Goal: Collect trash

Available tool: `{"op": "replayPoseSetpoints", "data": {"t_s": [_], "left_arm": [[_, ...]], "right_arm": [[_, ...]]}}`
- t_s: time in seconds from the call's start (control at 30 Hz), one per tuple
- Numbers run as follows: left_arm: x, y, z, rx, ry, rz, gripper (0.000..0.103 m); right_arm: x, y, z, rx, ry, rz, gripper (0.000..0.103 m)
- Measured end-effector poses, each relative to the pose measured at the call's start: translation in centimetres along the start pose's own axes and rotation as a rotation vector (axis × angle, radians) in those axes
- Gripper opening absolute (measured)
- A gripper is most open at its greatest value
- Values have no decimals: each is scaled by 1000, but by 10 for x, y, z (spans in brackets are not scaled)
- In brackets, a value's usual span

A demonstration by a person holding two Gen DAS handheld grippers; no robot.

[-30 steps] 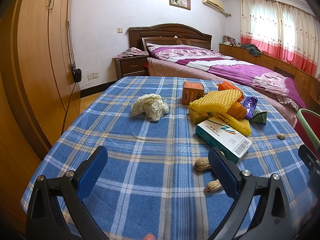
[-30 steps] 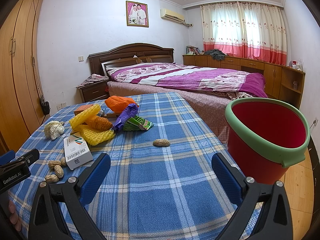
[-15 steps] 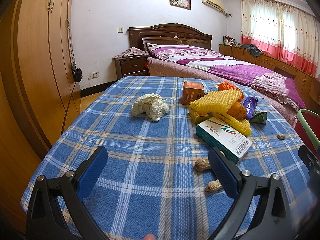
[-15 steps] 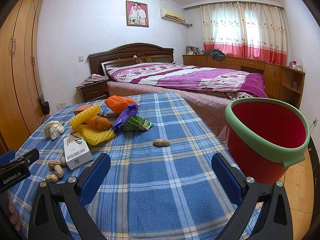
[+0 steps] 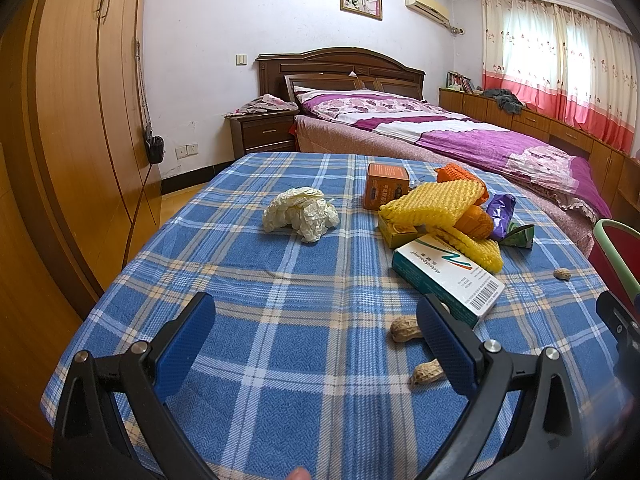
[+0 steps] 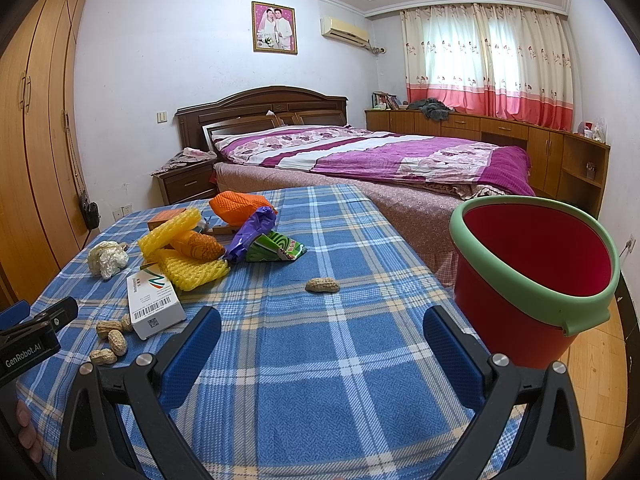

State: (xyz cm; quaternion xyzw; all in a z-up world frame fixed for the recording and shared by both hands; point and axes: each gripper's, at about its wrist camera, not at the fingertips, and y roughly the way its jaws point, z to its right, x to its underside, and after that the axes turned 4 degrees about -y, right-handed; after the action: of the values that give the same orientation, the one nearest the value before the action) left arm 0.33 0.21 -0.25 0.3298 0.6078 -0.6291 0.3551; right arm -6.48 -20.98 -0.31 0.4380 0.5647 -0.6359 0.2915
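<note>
Trash lies on a blue plaid tablecloth (image 5: 256, 292): a crumpled white paper ball (image 5: 301, 214), an orange box (image 5: 386, 186), yellow foam netting (image 5: 434, 204), a white medicine box (image 5: 448, 278), a purple wrapper (image 5: 502, 210), a green wrapper (image 6: 278, 248) and peanuts (image 5: 405, 328). A lone peanut (image 6: 322, 285) rests mid-table. A red bucket with a green rim (image 6: 536, 276) stands off the table's right edge. My left gripper (image 5: 316, 344) is open over the near cloth, its right finger beside the peanuts. My right gripper (image 6: 322, 356) is open and empty, left of the bucket.
A bed with a purple cover (image 6: 380, 156) stands beyond the table. A wooden wardrobe (image 5: 72, 120) lines the left wall, with a bedside cabinet (image 5: 262, 130) behind. Low cupboards (image 6: 500, 136) run under the curtained window. The left gripper's body (image 6: 28, 340) shows at the right view's left edge.
</note>
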Motion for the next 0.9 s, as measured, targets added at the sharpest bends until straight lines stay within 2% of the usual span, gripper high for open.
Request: {"op": "replayPoseSetpoints", "data": {"t_s": [0.27,0.43,0.67,0.9], "left_arm": [[-1,2,0,1,7,-6,100],[-4,3,-3,20,18,-26,100],[-20,6,-5,34,28,-45,100],[-41,21,-6,56,26,-101,99]], "right_arm": [[0,-1,-2,1,-14,-3,103],[-3,5,-3,-29,-32,-44,103],[-17,17,9,-56,34,-88,103],[-38,27,7,-97,30,-113,103]]}}
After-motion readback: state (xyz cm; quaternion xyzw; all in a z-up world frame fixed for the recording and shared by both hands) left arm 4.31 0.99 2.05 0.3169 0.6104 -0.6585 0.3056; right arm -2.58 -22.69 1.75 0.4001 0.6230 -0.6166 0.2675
